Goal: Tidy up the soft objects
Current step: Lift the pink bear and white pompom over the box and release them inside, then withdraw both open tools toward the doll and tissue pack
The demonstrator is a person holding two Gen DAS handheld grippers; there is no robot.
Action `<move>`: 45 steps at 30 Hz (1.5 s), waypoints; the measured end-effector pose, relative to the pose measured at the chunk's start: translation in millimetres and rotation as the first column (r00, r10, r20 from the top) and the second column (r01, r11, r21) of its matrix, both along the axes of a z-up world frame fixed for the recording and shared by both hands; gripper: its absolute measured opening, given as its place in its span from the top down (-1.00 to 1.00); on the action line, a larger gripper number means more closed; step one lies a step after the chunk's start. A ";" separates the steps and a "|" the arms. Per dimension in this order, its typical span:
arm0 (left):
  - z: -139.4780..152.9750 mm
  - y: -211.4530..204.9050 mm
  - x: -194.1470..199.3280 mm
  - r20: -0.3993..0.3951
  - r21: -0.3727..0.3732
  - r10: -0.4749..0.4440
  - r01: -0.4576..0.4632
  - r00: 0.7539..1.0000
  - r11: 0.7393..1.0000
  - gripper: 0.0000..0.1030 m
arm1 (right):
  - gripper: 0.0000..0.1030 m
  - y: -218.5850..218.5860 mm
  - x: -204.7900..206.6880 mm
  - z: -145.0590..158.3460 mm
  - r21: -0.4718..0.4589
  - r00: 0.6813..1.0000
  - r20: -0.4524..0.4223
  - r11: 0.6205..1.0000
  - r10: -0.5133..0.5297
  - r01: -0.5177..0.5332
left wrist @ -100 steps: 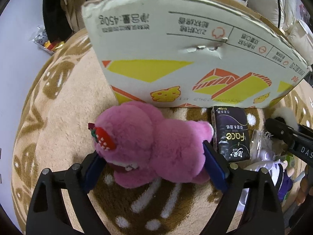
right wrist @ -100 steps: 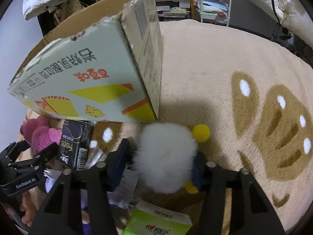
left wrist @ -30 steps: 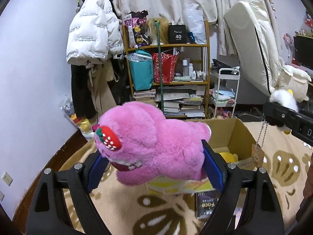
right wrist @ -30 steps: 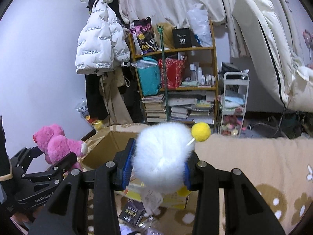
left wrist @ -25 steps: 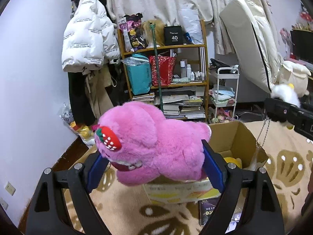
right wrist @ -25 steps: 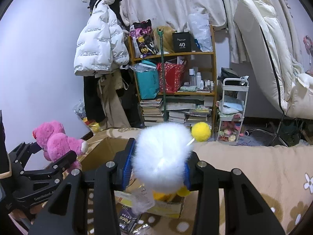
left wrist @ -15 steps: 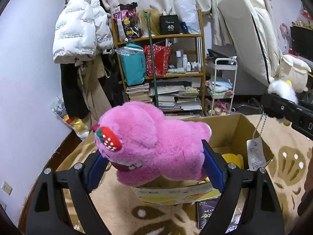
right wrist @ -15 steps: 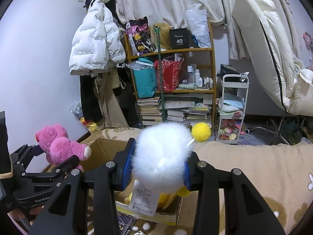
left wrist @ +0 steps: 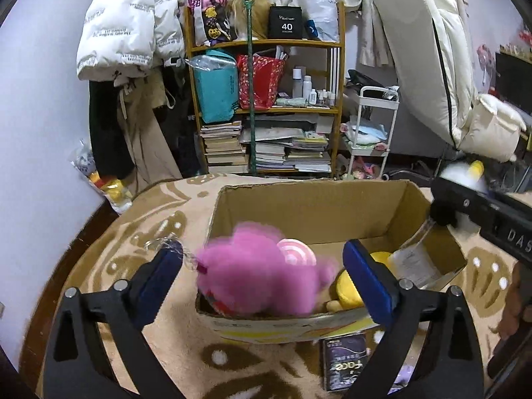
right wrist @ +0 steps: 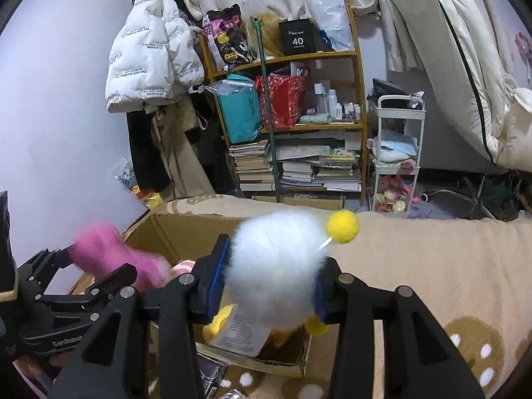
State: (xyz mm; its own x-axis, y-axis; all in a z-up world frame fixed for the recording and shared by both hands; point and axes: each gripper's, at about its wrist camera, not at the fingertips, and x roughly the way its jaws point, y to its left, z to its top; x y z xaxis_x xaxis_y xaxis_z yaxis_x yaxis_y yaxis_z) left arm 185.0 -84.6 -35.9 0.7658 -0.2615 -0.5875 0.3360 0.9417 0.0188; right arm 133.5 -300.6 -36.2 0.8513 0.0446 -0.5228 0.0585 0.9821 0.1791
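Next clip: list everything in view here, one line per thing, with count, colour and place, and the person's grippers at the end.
pink plush toy: 1, pink, blurred, at the near-left edge of the box, free of the fingers
open cardboard box: 1, brown, on the rug
white fluffy plush with yellow pom-pom: 1, white, held above the box
yellow plush: 1, yellow, inside the box
dark tissue pack: 1, black, on the rug before the box
beige patterned rug: 1, beige and brown, under the box
wooden bookshelf: 1, wood, against the back wall
white puffer jacket: 1, white, hanging left of the shelf
white trolley: 1, white, right of the shelf
left gripper: 1, black with blue pads, open
right gripper: 1, black with blue pads, shut on the white plush
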 end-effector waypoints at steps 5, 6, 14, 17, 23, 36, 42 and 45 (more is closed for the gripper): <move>1.6 1.6 -3.9 0.025 0.018 0.020 -0.020 0.999 1.000 -0.98 | 0.07 0.4 -1.4 0.8 0.007 1.000 -0.005 1.000 0.008 -0.008; 1.7 1.6 -4.3 0.029 0.025 0.023 -0.024 0.999 0.999 -0.98 | 0.04 0.8 -1.9 0.9 0.004 1.000 -0.004 1.000 0.006 -0.006; 8.8 6.6 -16.8 0.052 0.050 0.057 -0.060 0.997 0.997 -0.98 | -0.52 1.5 -6.8 2.6 0.004 1.000 -0.015 1.000 0.008 -0.008; 11.4 9.3 -23.2 0.039 0.052 0.061 -0.063 0.997 0.997 -0.98 | -0.77 4.2 -15.4 4.3 -0.009 1.000 -0.016 1.000 0.004 -0.004; 17.6 17.2 -45.1 0.040 0.060 0.067 -0.070 0.997 0.996 -0.98 | -0.97 8.0 -34.9 6.6 -0.006 1.000 -0.030 1.000 -0.002 0.002; 35.9 36.0 -100.0 0.028 0.041 0.080 -0.082 0.996 0.996 -0.98 | -1.00 15.5 -87.7 27.1 -0.024 0.999 -0.034 0.999 -0.027 0.026; 38.4 43.1 -123.3 0.044 0.042 0.109 -0.111 0.993 0.993 -0.98 | -1.00 23.2 -111.1 31.1 -0.033 0.999 -0.034 0.999 -0.035 0.034; 37.5 44.3 -135.3 0.044 0.045 0.111 -0.113 0.993 0.993 -0.98 | -1.00 26.4 -119.8 28.6 -0.052 0.998 -0.039 0.998 -0.044 0.041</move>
